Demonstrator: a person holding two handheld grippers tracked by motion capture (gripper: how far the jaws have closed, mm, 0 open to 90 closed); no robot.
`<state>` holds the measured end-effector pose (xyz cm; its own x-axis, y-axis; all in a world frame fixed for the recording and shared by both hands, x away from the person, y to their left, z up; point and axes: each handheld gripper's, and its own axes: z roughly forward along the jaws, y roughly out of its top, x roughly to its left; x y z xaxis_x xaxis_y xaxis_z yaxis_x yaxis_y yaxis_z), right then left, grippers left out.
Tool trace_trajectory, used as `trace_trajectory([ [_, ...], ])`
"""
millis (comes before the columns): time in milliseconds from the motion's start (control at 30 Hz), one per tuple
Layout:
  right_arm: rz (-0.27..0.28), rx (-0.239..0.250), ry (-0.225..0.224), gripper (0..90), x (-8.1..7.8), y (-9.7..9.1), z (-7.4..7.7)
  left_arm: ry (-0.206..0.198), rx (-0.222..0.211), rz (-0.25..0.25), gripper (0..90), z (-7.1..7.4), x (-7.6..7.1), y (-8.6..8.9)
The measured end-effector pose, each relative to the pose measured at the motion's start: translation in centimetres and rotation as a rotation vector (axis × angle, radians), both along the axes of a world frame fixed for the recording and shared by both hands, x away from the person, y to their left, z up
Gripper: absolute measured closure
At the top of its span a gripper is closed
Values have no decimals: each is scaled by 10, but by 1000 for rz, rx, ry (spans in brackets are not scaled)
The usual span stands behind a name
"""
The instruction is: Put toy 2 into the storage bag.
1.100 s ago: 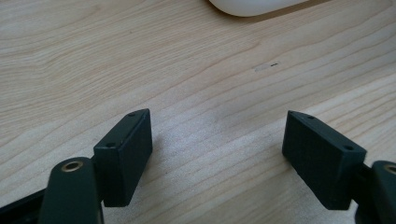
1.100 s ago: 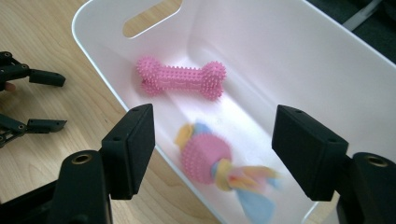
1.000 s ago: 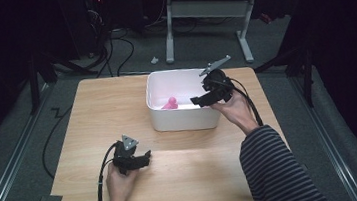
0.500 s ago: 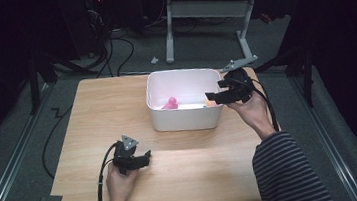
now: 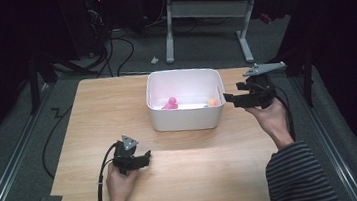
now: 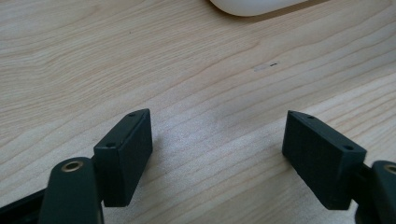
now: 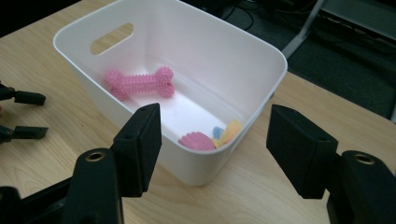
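Surroundings: wooden counter [image 5: 199, 168] sitting in a dark room.
Done: pink bone [image 7: 140, 83] lying inside white bin [image 7: 243, 51].
Left: both hand-held grippers, left [image 6: 219, 154] and right [image 7: 215, 154], gaping empty; seemingly nothing more waiting.

It looked like a lab or test room: a plain light wooden table [image 5: 185, 180] stood on grey carpet [image 5: 201, 53], with loose black cables [image 5: 125, 45] and a grey metal desk frame [image 5: 207, 12] behind.

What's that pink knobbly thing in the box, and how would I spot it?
Find the light wooden table and the white plastic bin on it. Inside, near the wall with the handle slot, lies a pink rubber bone covered in small bumps. Its bone shape sets it apart from the flatter pink, yellow and blue pieces heaped in the opposite corner.
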<state>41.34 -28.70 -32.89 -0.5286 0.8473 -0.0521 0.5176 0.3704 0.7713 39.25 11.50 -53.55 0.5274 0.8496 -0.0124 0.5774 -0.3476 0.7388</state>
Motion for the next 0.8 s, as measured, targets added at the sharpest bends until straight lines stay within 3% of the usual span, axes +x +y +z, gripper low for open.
trace_trajectory([
  [133, -44, 29, 6, 358, -22, -18, -31, 0, 0, 0, 247, 0, 0, 0],
  [200, -62, 32, 22, 355, -34, -27, -60, -1, 0, 0, 247, 0, 0, 0],
  [367, -168, 54, 96, 355, -51, -49, -140, -1, 1, -1, 247, 0, 0, 0],
  [500, -250, 53, 101, 347, -57, -58, -184, -1, 1, -1, 246, 0, 0, 0],
  [600, -278, 20, 84, 339, -58, -60, -201, -1, 0, 0, 246, 0, 0, 0],
  [667, -285, -5, 80, 324, -58, -57, -201, -1, 0, 1, 247, 0, 0, 0],
  [800, -301, 0, 84, 294, -59, -58, -201, -1, 0, 1, 247, 0, 0, 0],
])
